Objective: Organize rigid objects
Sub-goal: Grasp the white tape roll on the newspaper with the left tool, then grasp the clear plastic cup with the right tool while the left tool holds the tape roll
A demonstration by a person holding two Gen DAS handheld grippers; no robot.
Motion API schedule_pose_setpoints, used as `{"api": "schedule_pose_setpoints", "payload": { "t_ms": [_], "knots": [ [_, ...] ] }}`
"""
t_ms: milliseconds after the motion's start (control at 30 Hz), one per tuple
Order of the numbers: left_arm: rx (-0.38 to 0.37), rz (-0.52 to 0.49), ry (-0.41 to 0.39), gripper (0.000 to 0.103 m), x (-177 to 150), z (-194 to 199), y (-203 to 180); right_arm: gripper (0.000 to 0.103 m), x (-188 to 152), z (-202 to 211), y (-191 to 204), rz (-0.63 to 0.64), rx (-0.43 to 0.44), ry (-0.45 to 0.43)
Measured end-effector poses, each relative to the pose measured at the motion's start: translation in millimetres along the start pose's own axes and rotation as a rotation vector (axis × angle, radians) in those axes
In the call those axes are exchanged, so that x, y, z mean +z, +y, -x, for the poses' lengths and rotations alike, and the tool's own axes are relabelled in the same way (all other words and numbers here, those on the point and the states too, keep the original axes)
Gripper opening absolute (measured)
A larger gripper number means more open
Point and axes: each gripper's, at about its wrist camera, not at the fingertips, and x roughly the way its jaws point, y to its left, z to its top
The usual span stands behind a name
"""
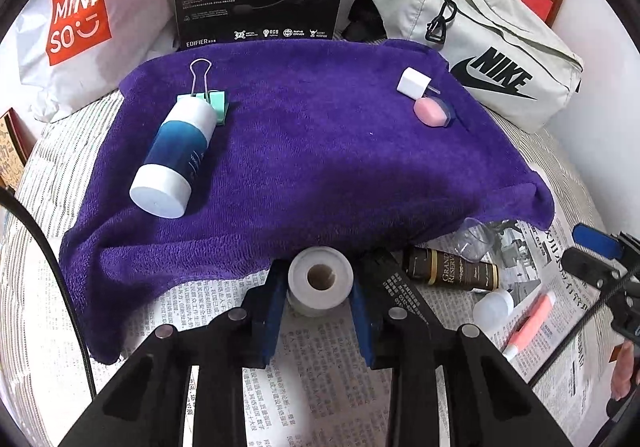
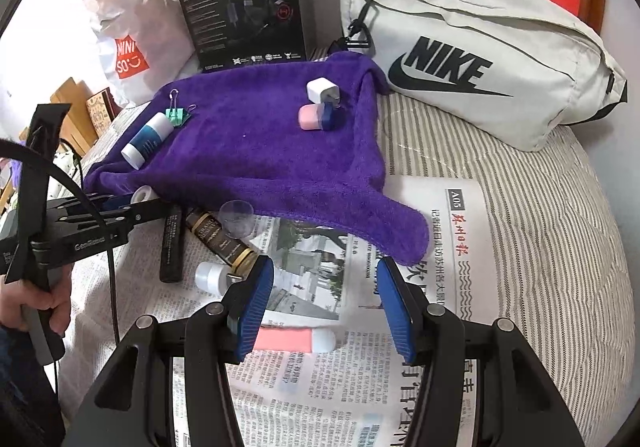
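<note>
A white roll (image 1: 320,277) with a cardboard core stands on the newspaper at the near edge of the purple towel (image 1: 320,151). My left gripper (image 1: 320,299) is shut on it, a blue pad pressing each side. The right wrist view shows the same roll (image 2: 142,194) at that gripper's tips. My right gripper (image 2: 326,307) hangs open over the newspaper (image 2: 320,387). A pink and white tube (image 2: 296,341) lies flat beneath its left finger, untouched. On the towel lie a blue and white bottle (image 1: 176,155), a green binder clip (image 1: 212,99), a white plug (image 1: 414,83) and a pink and blue case (image 1: 434,111).
Beside the roll on the newspaper lie a brown bottle (image 1: 452,271), a clear cup (image 1: 476,243), a small white bottle (image 1: 494,305) and a black tube (image 2: 172,247). A grey Nike bag (image 2: 480,67), a black headset box (image 2: 248,7) and a white shopping bag (image 1: 88,27) line the back.
</note>
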Motion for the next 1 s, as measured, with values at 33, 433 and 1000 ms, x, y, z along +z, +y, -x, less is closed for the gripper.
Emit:
{"api": "schedule_pose_setpoints", "payload": {
  "t_ms": [33,433,1000],
  "knots": [
    [-0.001,-0.001,0.0,0.029,0,0,1,0.053,0,0,-2,-0.004,-0.007,-0.002],
    [0.002,-0.021,-0.005,0.029,-2,-3,-1,0.053,1,9,-27,-0.037,-0.103,-0.01],
    [-0.02,0.007,-0.01,0.028,-1,-1,2,0.054,-3,16,-18,-0.011,-0.097,-0.012]
  ]
}}
